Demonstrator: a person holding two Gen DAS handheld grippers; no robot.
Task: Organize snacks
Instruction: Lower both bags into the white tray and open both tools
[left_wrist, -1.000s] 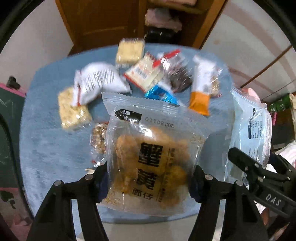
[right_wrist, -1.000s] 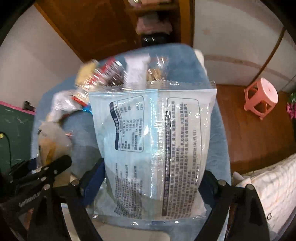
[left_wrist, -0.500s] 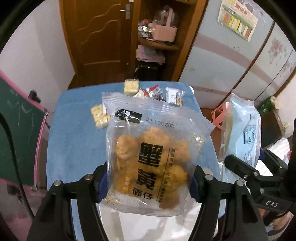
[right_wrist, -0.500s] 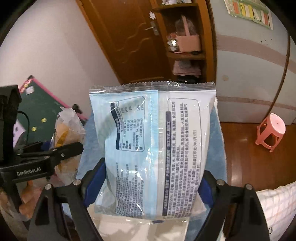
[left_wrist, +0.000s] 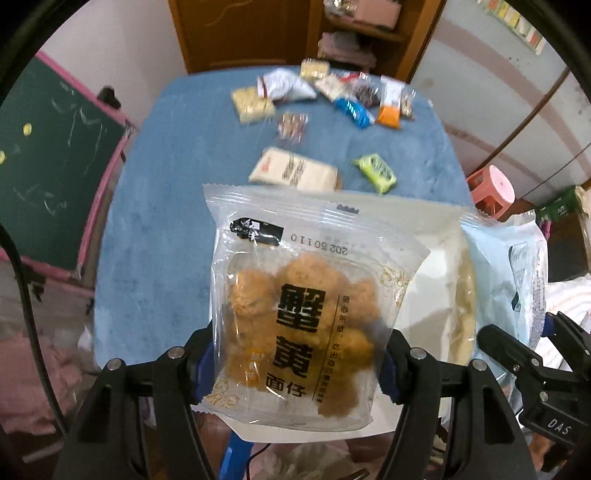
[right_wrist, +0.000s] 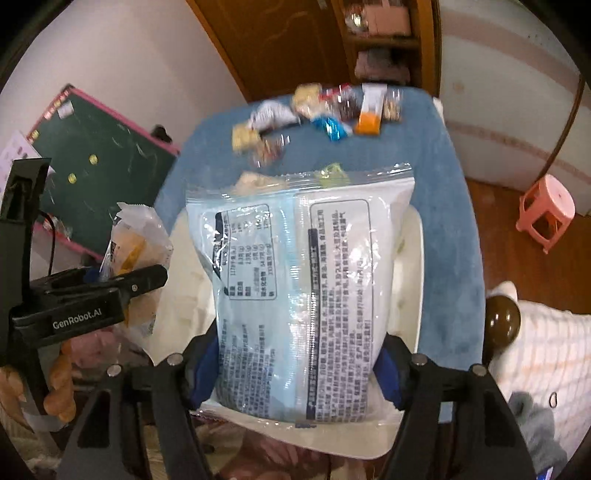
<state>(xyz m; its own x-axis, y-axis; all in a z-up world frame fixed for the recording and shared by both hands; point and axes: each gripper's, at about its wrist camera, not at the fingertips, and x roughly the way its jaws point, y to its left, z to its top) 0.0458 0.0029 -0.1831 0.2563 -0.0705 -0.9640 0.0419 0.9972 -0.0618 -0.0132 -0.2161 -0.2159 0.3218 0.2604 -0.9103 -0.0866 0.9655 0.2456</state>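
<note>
On the far left of the left wrist view a green chalkboard (left_wrist: 55, 162) with a pink frame leans beside the blue table (left_wrist: 155, 229). The left gripper (left_wrist: 299, 350) has its jaws closed on the lower sides of a clear packet of golden-brown puffs (left_wrist: 306, 314), which stands upright between the fingers with bold black characters down its front. Behind the packet, a cream wrapped bar (left_wrist: 295, 171) lies on the table, with a small green sachet (left_wrist: 375, 171) just to its right. Farther back, a blurred cluster of small snacks (left_wrist: 321, 96) sits near the table's far edge; among them an orange-and-white packet (left_wrist: 389, 105) and a blue wrapper (left_wrist: 352, 110) can be made out. To the right of the held packet, the edge of a white tray (left_wrist: 436, 280) shows, and beyond it the pale blue bag (left_wrist: 517, 266) appears side-on above the black body of the other tool.

In the right wrist view, the left tool's black finger and the puff packet show at the left edge. The right gripper (right_wrist: 297, 356) clamps the pale blue bag, printed back facing the camera, above the white tray (right_wrist: 410, 258). A pink stool (right_wrist: 546, 210) stands on the wooden floor at the right.
</note>
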